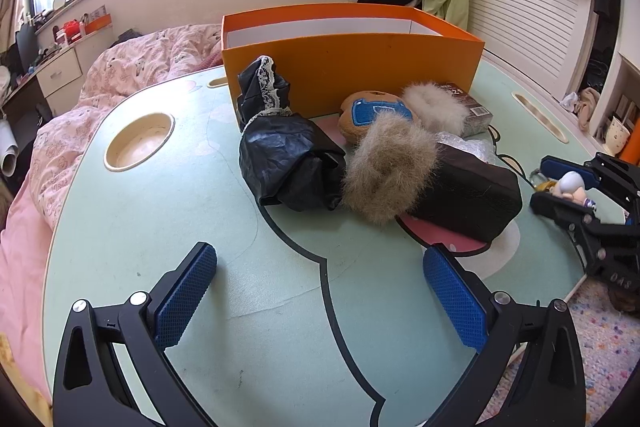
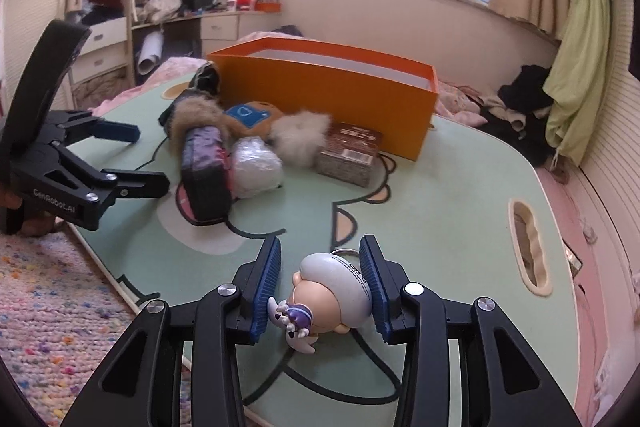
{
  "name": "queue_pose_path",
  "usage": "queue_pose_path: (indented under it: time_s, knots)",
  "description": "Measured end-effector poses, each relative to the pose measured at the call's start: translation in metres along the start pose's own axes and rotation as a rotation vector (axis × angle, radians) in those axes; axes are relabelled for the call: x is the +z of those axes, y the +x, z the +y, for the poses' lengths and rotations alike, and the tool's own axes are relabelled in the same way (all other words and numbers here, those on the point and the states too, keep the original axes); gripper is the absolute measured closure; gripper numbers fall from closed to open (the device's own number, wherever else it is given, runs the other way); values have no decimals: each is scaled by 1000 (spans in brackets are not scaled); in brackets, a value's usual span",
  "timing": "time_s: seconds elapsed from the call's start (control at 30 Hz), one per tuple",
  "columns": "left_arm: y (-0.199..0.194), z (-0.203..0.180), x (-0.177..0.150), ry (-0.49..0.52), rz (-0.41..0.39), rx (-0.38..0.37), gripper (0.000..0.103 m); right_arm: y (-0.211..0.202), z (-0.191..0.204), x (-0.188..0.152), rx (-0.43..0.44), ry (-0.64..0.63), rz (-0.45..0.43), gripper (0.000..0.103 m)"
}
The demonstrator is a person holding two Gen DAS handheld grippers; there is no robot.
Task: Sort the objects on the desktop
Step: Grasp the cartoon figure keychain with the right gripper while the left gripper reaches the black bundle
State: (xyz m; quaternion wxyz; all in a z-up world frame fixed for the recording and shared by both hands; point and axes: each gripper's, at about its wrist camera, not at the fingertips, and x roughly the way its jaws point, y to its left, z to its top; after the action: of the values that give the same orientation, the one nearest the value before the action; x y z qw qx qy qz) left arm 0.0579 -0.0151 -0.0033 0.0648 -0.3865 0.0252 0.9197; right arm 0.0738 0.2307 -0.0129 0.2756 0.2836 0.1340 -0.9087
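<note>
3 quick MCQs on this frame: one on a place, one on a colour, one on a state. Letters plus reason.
1. Where is the figurine?
A. in the box
B. between the right gripper's pads
C. on the bed

2. What colour is the box?
A. orange
B. green
C. black

3. How is the left gripper?
A. shut on a pouch
B. shut on nothing
C. open, holding nothing

Key: 1 B, the blue pads flank the figurine; 2 A, its walls are orange outside; 3 C, its pads stand wide apart over bare table.

One orange box point(image 1: 352, 71), two fur puffs point(image 1: 386, 171), one doll keychain point(image 2: 332, 291), one brown carton point(image 2: 350, 153), one black bag point(image 1: 284, 163), one wrapped bundle point(image 2: 256, 167)
</note>
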Motion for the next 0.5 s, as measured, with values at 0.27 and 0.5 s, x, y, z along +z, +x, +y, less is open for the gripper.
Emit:
queue_pose_path:
  time_s: [0.27, 0.5]
  knots:
    - [-32, 15, 20, -76, -129, -101, 0, 0, -21, 0, 16, 109, 0, 64]
    - [-9, 44, 60, -245, -77, -149, 1, 0, -20, 1, 7, 102, 4, 64]
